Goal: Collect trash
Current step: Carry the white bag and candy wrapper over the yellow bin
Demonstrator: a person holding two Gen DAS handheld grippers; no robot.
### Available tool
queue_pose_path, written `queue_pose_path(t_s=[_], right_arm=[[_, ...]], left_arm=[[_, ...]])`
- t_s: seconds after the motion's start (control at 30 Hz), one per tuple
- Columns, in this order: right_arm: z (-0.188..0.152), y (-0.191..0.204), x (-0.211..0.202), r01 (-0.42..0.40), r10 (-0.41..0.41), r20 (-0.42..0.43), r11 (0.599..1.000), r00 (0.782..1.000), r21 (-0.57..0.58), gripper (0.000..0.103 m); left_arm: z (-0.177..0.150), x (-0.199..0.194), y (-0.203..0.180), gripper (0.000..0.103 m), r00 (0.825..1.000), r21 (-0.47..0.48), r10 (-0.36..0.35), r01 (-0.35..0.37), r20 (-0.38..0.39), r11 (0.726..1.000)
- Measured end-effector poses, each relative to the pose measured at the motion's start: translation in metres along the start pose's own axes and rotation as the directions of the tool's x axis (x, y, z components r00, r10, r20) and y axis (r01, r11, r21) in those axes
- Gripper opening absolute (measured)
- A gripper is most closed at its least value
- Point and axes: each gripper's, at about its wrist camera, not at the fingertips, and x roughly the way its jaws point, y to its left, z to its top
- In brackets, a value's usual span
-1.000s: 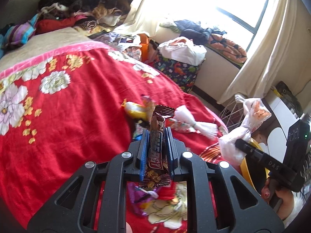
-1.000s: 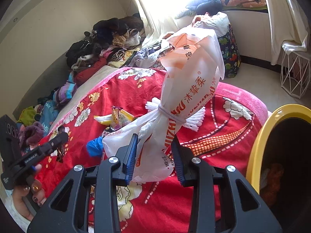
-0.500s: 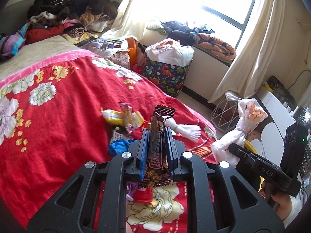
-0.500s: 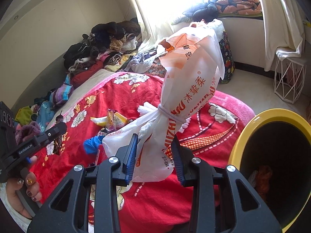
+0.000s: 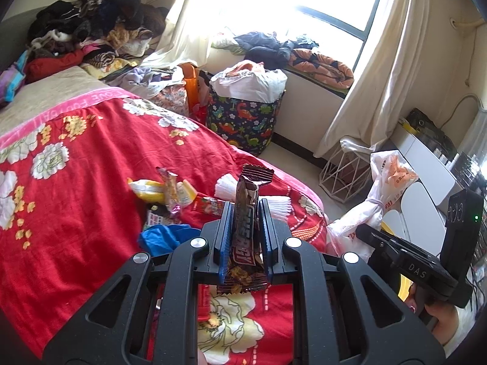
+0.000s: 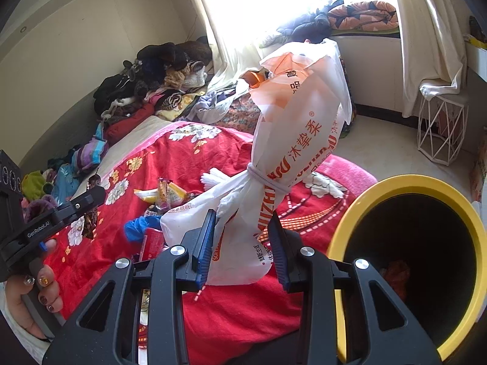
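My left gripper [image 5: 242, 213] is shut on a brown chocolate bar wrapper [image 5: 247, 210] that stands upright between the jaws, above the red floral blanket [image 5: 76, 188]. My right gripper [image 6: 242, 225] is shut on a knotted white plastic bag [image 6: 292, 152] with orange print, held beside a yellow-rimmed trash bin [image 6: 408, 182] at the right. The bag also shows in the left wrist view [image 5: 383, 188]. On the blanket lie a yellow snack packet [image 5: 152, 190], a blue wrapper [image 5: 161, 237], a red packet [image 6: 150, 243] and white tissues [image 5: 225, 185].
A pile of clothes [image 5: 91, 30] covers the bed's far end. A dinosaur-print laundry basket [image 5: 246, 118] and a white wire stool [image 5: 344, 173] stand on the floor by the window. Some trash [image 6: 395, 273] lies inside the bin.
Both grippers have pulled back and lifted from the bed, still holding their items. The right gripper has swung toward the bin, which now shows more fully.
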Motion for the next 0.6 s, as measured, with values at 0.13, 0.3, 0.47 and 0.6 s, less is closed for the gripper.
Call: queue_pose_path(t_s=[0.13, 0.3, 0.47, 0.6], right_arm=[[-0.001, -0.006, -0.006, 0.012, -0.012, 0.008, 1.0, 1.0, 0.013, 0.033], [-0.003, -0.015, -0.013, 0.033, -0.034, 0.016, 0.999, 0.999, 0.03, 0.033], [-0.005, -0.023, -0.02, 0.06, -0.061, 0.029, 0.997, 0.998, 0.038, 0.033], [-0.008, -0.028, -0.025, 0.08, -0.081, 0.031, 0.996, 0.996, 0.047, 0.033]], left_arm=[[0.0, 0.002, -0.009, 0.012, 1.0, 0.017, -0.011, 0.011, -0.002, 1.0], [0.0, 0.006, -0.02, 0.012, 1.0, 0.033, -0.027, 0.027, -0.007, 0.999], [0.001, 0.009, -0.031, 0.012, 0.999, 0.051, -0.043, 0.043, -0.011, 0.998], [0.0, 0.013, -0.04, 0.012, 0.998, 0.068, -0.056, 0.057, -0.016, 0.996]])
